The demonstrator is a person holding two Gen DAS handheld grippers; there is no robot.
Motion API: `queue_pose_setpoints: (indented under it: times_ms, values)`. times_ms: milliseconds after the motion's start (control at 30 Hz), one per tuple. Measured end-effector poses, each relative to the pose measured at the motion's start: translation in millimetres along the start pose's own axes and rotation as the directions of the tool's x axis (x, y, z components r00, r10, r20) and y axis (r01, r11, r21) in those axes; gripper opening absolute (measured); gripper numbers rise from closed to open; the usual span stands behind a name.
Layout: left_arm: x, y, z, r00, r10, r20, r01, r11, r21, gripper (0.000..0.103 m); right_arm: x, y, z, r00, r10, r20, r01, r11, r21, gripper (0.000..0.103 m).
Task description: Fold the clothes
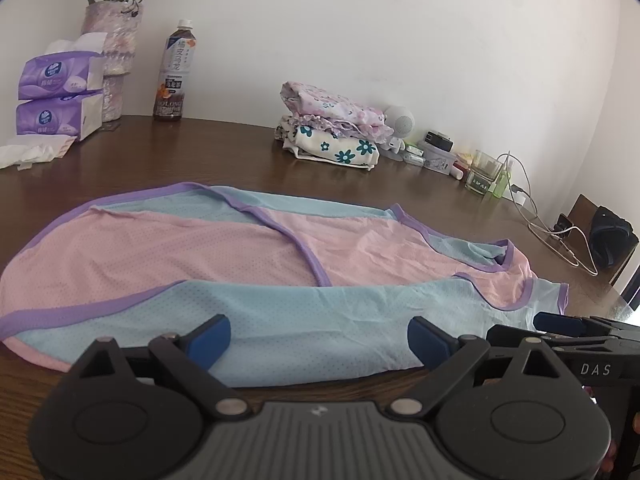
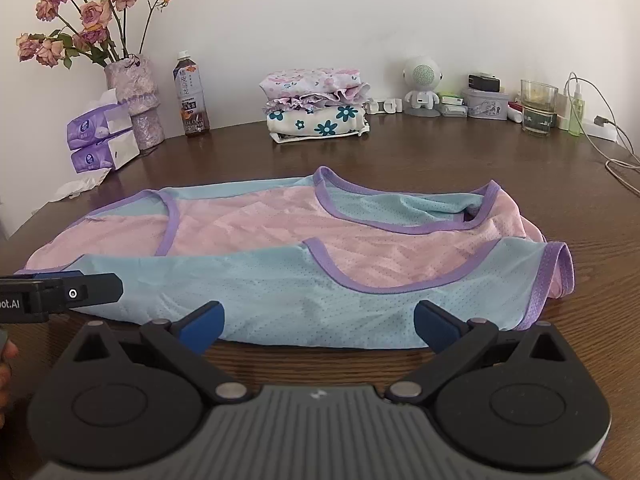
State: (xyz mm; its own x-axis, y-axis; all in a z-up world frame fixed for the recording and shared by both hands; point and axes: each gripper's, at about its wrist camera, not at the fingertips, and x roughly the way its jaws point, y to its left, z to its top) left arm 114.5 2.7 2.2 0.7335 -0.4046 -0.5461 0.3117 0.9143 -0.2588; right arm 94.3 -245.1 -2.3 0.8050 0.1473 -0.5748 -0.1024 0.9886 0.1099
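Both tools stand with their blue-padded fingers spread wide and nothing between them: the left gripper (image 1: 319,338) and the right gripper (image 2: 319,326) sit side by side at the near edge of a dark brown wooden table (image 2: 460,160), each just short of the garment's closest hem. Directly ahead of both lies the task's piece, a pink and light-blue mesh vest (image 2: 280,248) with purple binding, spread flat with its near blue panel folded over the pink. Beyond it, roughly straight ahead of the right gripper, a stack of folded floral clothes (image 2: 316,106) rests against the plain white wall (image 2: 360,12). Far left of the tongs stand purple tissue packs (image 2: 100,140), an oolong tea bottle (image 2: 191,96) and a vase of dried roses (image 2: 138,100). Far right are a small white robot figure (image 2: 421,84), a glass jar (image 2: 538,106) and white cables (image 2: 616,148).
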Motion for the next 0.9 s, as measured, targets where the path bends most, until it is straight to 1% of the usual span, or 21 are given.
queue_pose_setpoints:
  times_ms: [300,900]
  values:
    - [-0.3,1.0,-0.1,1.000,0.003,0.002,-0.003,1.000,-0.004,0.095,-0.7,2.3,0.2,1.000,-0.022,0.002,0.022,1.000,-0.009,0.103]
    - [0.0,1.0,-0.3,1.000,0.003,0.002,-0.003,1.000,-0.004,0.095,-0.4,0.8,0.2,1.000,-0.017,0.000,0.017,1.000,-0.009,0.103]
